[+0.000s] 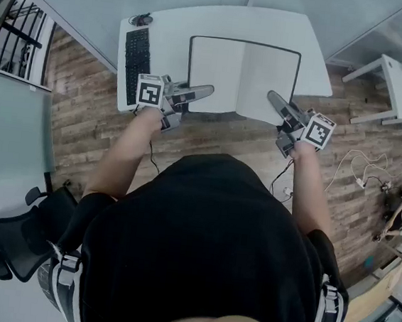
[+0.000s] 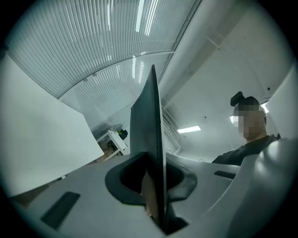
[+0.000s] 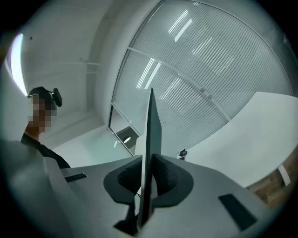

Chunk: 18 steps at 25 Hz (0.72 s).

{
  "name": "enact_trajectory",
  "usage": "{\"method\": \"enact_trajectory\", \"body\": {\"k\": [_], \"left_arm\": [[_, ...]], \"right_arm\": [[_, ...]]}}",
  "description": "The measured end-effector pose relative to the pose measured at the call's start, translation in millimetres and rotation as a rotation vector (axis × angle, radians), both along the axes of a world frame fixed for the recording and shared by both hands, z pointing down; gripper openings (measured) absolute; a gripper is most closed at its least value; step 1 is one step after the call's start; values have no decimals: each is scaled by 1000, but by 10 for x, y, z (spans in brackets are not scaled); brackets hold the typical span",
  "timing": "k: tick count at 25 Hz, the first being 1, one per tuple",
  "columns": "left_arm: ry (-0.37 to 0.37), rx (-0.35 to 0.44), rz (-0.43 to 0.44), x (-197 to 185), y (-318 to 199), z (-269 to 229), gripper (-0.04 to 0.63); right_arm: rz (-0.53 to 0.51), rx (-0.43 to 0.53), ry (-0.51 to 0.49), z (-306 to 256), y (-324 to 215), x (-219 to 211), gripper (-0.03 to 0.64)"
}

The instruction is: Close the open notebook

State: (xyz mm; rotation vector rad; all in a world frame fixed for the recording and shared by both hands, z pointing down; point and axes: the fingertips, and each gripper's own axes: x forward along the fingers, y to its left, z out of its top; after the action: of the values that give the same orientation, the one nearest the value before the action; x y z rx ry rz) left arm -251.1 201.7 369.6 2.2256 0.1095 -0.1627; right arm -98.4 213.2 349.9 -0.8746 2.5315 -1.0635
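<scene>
The open notebook [image 1: 242, 79] lies flat on the white desk [image 1: 306, 46], showing blank pages inside a dark cover. My left gripper [image 1: 210, 91] reaches the near edge of its left half, and my right gripper [image 1: 270, 96] reaches the near edge of its right half. In the left gripper view the dark cover [image 2: 153, 139] runs edge-on between the jaws of the left gripper [image 2: 156, 186], which are closed on it. The right gripper view shows the same: the cover edge [image 3: 151, 139] is clamped in the right gripper [image 3: 146, 186].
A black keyboard [image 1: 136, 64] lies on the desk left of the notebook, close to my left gripper. A second white table [image 1: 401, 88] stands at the right. An office chair [image 1: 25, 235] is at the lower left, and cables [image 1: 360, 177] trail on the wooden floor.
</scene>
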Motion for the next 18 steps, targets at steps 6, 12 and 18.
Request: {"method": "enact_trajectory", "body": {"k": [6, 12, 18], "left_arm": [[7, -10, 0, -11, 23, 9, 58], [15, -17, -2, -25, 29, 26, 58], [33, -24, 0, -18, 16, -15, 58]], "right_arm": [[-1, -16, 5, 28, 14, 18, 61], [-7, -14, 7, 31, 17, -6, 61], [4, 2, -30, -14, -1, 28, 61]]}}
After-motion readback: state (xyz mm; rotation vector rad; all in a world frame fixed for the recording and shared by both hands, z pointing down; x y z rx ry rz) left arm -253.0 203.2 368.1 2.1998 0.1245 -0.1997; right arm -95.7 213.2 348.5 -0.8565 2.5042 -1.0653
